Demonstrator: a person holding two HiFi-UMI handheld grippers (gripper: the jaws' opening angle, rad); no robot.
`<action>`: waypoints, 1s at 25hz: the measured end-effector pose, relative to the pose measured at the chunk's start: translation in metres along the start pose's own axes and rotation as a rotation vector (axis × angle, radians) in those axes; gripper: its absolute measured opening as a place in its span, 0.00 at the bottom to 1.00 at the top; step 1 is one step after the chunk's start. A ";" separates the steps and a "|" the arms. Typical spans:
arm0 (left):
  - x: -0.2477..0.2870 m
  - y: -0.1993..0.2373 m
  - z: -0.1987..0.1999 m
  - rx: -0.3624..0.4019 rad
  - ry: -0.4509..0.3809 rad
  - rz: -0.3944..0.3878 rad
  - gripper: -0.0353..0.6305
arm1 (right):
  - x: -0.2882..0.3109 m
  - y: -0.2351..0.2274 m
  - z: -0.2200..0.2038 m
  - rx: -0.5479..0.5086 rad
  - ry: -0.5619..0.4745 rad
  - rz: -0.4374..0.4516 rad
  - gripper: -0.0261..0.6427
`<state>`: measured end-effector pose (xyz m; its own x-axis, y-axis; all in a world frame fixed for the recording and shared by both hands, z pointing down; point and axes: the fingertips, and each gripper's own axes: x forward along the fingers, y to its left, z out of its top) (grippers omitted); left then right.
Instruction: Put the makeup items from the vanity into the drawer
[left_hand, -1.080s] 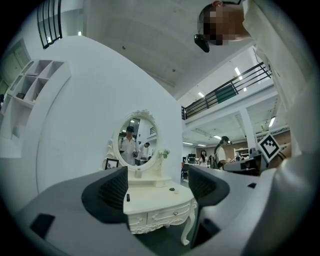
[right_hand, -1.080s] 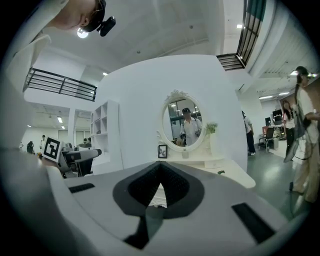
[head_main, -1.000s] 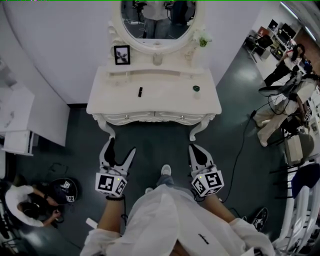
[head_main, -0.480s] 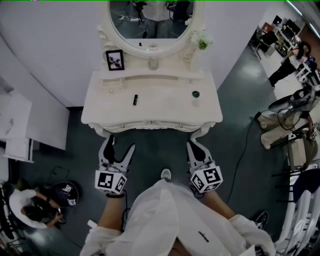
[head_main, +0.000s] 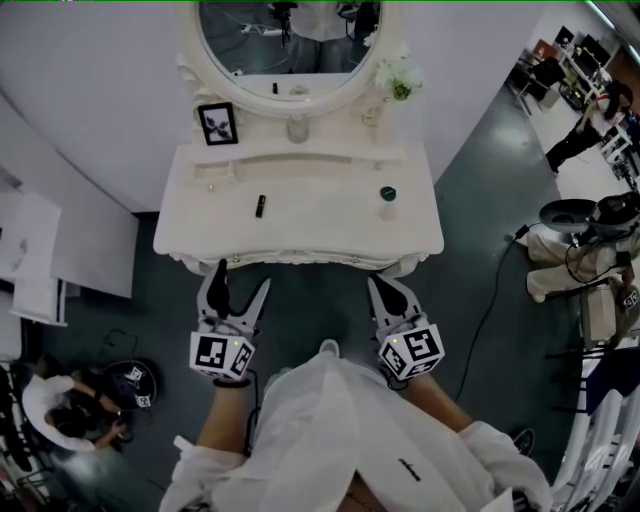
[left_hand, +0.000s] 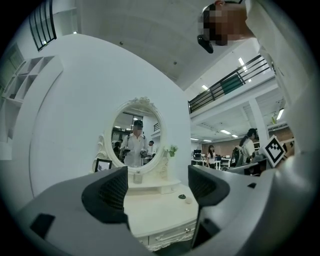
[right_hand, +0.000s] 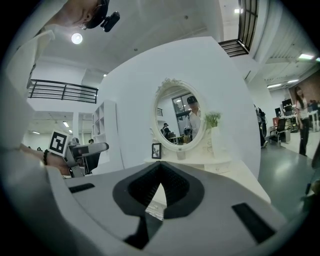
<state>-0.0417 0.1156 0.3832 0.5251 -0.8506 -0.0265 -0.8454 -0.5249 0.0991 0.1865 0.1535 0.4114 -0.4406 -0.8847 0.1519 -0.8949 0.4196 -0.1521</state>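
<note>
The left gripper (head_main: 243, 278) stood wide and empty. The right gripper (head_main: 380, 285) was closed on nothing. Both were short of the vanity (head_main: 320, 215). The black tube (head_main: 260, 205) lay at 11 o'clock and the green-lidded jar (head_main: 388, 194) at 1 o'clock. The drawer (head_main: 300, 261) appeared closed. A glancing approach would likely roll the tube away.

Mirror (head_main: 290, 40) top cut off at edge; small dark item (head_main: 260, 206) too small to identify

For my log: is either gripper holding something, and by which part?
Nothing is held: the left gripper is open and empty, the right gripper shut on nothing.
</note>
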 end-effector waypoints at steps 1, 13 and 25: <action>0.004 -0.001 0.000 -0.004 0.000 0.007 0.59 | 0.002 -0.004 0.000 -0.001 0.001 0.004 0.07; 0.019 0.008 -0.015 -0.034 0.028 0.048 0.59 | 0.028 -0.001 -0.006 0.003 0.032 0.066 0.07; 0.101 0.077 -0.043 -0.054 0.077 0.023 0.59 | 0.126 -0.025 -0.001 -0.011 0.056 0.057 0.07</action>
<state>-0.0493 -0.0092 0.4307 0.5133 -0.8566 0.0525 -0.8519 -0.5012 0.1520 0.1534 0.0321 0.4358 -0.4943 -0.8465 0.1977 -0.8686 0.4717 -0.1518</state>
